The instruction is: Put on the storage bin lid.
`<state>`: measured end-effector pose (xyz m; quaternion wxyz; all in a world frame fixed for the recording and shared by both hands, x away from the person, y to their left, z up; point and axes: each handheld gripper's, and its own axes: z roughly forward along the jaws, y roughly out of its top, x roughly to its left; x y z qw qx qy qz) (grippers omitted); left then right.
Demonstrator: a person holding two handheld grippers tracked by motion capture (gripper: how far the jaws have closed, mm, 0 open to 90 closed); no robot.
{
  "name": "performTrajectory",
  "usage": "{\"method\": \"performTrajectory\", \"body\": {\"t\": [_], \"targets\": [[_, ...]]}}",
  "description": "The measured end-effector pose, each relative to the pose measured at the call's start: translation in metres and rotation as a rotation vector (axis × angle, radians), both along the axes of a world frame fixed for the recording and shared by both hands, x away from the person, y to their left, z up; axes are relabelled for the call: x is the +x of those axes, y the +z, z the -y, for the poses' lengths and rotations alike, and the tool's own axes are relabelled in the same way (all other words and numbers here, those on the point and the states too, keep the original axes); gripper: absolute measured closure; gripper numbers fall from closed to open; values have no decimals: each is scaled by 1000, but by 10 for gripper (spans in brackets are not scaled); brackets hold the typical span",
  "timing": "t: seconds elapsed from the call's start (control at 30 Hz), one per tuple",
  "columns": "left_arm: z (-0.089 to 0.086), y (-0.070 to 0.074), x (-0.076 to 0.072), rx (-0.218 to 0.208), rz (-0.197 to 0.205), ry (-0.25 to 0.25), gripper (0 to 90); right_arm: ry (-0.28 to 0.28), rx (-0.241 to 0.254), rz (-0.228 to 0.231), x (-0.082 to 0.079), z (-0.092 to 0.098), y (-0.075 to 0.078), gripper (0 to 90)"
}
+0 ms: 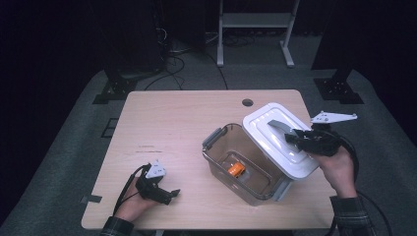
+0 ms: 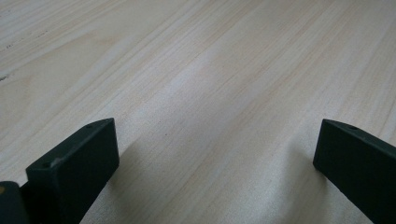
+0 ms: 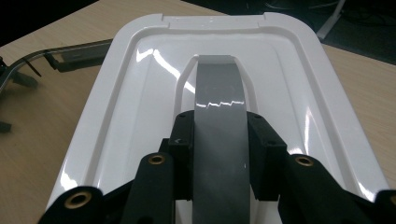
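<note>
- The white lid (image 1: 280,140) sits tilted over the clear container's (image 1: 231,147) right rim, at about 3 o'clock from the table's middle, partly off the box.
- The right gripper (image 1: 295,137) is clamped on the lid's grey handle (image 3: 219,116); in the right gripper view both black jaws press the strap's sides.
- The left gripper (image 1: 164,192) rests at roughly 7 o'clock on the table (image 2: 210,70), jaws wide apart with nothing between them.
- An orange object (image 1: 236,170) lies on the container's floor.
- The lid looks like stiff, glossy plastic: probably light, but slick on its flat faces, so the arched handle is the sound place to hold.
- Held at the handle's one end, the lid may swing; a level carry seems wise.
- The container's thin walls likely slide if nudged.
</note>
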<state>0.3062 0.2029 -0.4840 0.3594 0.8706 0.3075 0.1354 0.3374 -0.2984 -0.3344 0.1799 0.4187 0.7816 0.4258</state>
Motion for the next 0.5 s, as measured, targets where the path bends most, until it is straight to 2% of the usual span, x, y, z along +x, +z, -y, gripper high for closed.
{"method": "performTrajectory", "body": {"t": [0.5], "targets": [[0,0,0,1,0,-3,0,68,16,-2,-8,-23,4,662]]}}
